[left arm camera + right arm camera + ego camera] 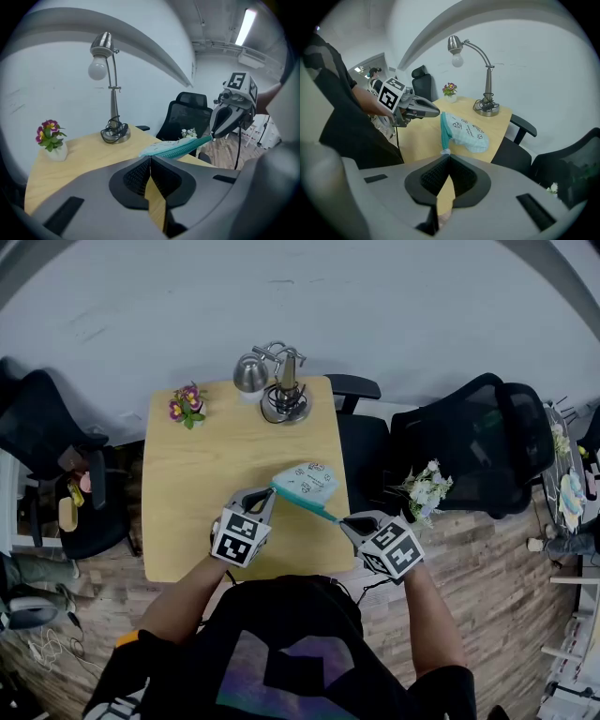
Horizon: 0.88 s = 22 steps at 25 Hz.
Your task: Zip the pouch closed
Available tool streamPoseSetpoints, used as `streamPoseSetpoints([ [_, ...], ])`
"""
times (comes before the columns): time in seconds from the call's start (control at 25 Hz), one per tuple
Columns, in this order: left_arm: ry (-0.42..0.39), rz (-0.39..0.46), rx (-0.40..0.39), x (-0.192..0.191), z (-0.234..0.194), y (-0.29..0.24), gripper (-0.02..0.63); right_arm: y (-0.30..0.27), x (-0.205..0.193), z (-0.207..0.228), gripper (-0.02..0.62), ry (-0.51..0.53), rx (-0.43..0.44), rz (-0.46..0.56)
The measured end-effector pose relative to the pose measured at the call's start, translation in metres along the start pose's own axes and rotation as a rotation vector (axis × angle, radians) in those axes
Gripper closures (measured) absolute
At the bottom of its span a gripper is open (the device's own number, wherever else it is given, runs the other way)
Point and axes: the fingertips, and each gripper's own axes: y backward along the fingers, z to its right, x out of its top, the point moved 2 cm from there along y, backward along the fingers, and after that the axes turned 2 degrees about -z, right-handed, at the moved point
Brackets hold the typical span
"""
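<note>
A teal pouch (307,485) with a printed pale side hangs stretched between my two grippers over the right part of the wooden table (187,512). My left gripper (272,491) is shut on the pouch's left end, at the end of the teal zipper edge. My right gripper (343,520) is shut on the opposite end of that edge. In the left gripper view the pouch (171,147) runs from my shut jaws (150,158) to the right gripper (214,135). In the right gripper view the pouch (464,133) hangs beyond my shut jaws (447,156), with the left gripper (436,112) at its far corner. The zipper pull itself is not discernible.
A silver desk lamp (281,390) with a coiled cable stands at the table's far edge. A small flower pot (187,407) sits at the far left corner. Black office chairs (487,446) and white flowers (427,488) stand to the right, another chair (56,465) to the left.
</note>
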Motion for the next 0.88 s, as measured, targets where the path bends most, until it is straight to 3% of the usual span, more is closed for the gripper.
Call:
streamPoseSetpoints([
  [0.44,0.113,-0.026,-0.038,-0.011,0.013,0.014,0.594,-0.006,0.004,-0.004,0.546,-0.082,-0.049,0.054],
  [0.72,0.122,0.116,-0.011,0.041,0.02,0.044,0.594,0.025,0.046,0.001,0.549,-0.185,-0.258,0.255],
  [0.88,0.09,0.221,0.008,0.084,0.031,0.071,0.594,0.056,0.074,-0.003,0.568,-0.165,-0.392,0.359],
])
